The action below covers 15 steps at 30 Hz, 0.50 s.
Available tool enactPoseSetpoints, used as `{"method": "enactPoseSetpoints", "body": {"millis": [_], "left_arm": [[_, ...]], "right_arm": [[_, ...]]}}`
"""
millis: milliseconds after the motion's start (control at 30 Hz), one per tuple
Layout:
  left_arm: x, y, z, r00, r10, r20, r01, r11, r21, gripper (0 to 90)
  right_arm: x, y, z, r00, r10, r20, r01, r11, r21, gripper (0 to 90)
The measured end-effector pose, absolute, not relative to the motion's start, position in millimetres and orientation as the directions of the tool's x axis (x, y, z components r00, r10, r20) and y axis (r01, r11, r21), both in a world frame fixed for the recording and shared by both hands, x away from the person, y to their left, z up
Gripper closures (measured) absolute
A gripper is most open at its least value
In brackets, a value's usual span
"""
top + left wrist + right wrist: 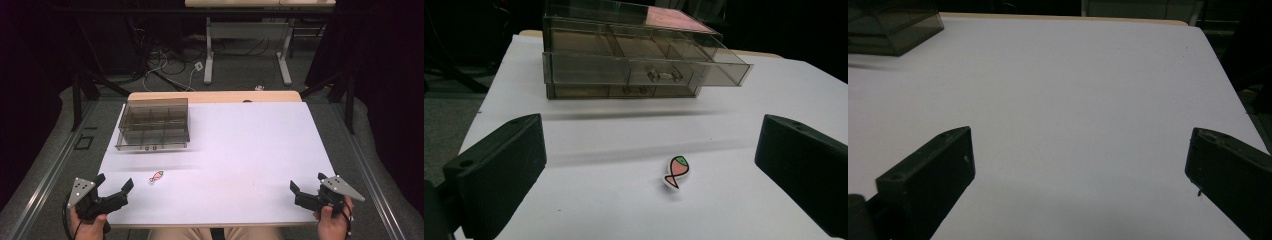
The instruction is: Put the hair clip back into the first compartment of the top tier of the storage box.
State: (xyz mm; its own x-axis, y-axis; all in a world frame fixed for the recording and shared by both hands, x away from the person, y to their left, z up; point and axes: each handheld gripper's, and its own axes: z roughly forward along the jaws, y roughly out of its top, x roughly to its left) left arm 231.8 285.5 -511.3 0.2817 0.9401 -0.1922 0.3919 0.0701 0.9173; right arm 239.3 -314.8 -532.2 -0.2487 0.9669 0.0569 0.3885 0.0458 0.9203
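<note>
A small fish-shaped piece (pixel 156 176), pink with a green head and white rim, lies flat on the white table top (pixel 235 150); the left gripper view has the same fish piece (pixel 676 172) just ahead of the jaws. My left gripper (pixel 115 183) rests at the near left corner, open and empty, a short way left of the fish. A smoky clear drawer box (pixel 153 123) stands at the far left; in the left gripper view the drawer box (pixel 634 52) has its top drawer pulled partly out. My right gripper (pixel 306 182) sits open and empty at the near right corner.
Bare white surface (pixel 1073 100) stretches ahead of the right gripper, with a corner of the drawer box (pixel 893 27) at far left. Beyond the table's far wooden edge (pixel 215 96) are a desk frame (pixel 247 50) and floor cables.
</note>
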Motion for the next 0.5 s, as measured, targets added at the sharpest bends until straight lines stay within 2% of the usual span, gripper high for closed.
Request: {"method": "enactPoseSetpoints", "body": {"millis": [100, 133, 200, 300, 500], "left_arm": [[236.9, 284.2, -510.5, 0.264, 0.945, -0.195, 0.427, 0.067, 0.902, 0.4], [238.1, 284.0, -509.7, 0.268, 0.945, -0.187, 0.435, 0.055, 0.899, 0.4], [241.4, 281.9, -505.7, 0.283, 0.945, -0.164, 0.436, 0.025, 0.899, 0.4], [244.8, 278.9, -503.6, 0.295, 0.940, -0.170, 0.431, 0.028, 0.902, 0.7], [257.5, 266.3, -500.4, 0.338, 0.932, -0.129, 0.453, -0.041, 0.890, 3.4]], "right_arm": [[237.0, -314.4, -532.5, -0.241, 0.969, 0.060, 0.388, 0.039, 0.921, 0.0], [234.3, -315.9, -530.1, -0.250, 0.967, 0.052, 0.425, 0.061, 0.903, 0.0], [235.5, -313.8, -532.8, -0.236, 0.970, 0.054, 0.381, 0.041, 0.924, 0.0], [234.4, -313.7, -532.9, -0.243, 0.969, 0.051, 0.399, 0.052, 0.915, 0.0], [233.2, -314.2, -533.5, -0.246, 0.968, 0.044, 0.405, 0.061, 0.912, 0.0]]}}
